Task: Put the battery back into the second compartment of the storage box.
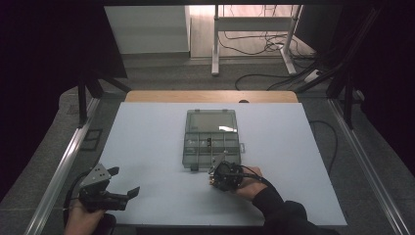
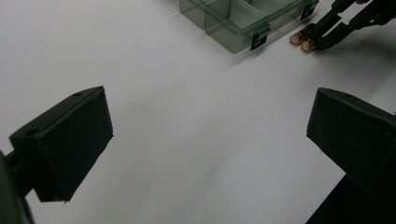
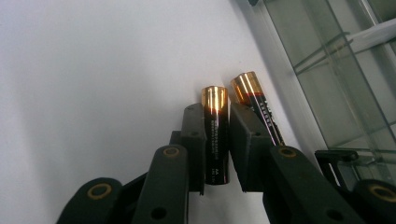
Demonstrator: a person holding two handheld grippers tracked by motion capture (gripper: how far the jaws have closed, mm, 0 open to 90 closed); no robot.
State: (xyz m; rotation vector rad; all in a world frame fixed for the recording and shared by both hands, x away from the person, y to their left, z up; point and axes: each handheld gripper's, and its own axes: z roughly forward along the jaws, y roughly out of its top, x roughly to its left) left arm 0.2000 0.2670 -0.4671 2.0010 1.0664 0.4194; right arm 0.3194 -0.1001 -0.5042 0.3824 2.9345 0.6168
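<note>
Two batteries side by side, one pinched: we risk dragging the neighbour.

On the worktop our left hand-held gripper idles, jaws spread, well apart from the work. Our right hand-held gripper pinches one AA battery just beside the compartment box; the second battery touches its right jaw, so lifting could roll it away.
</note>
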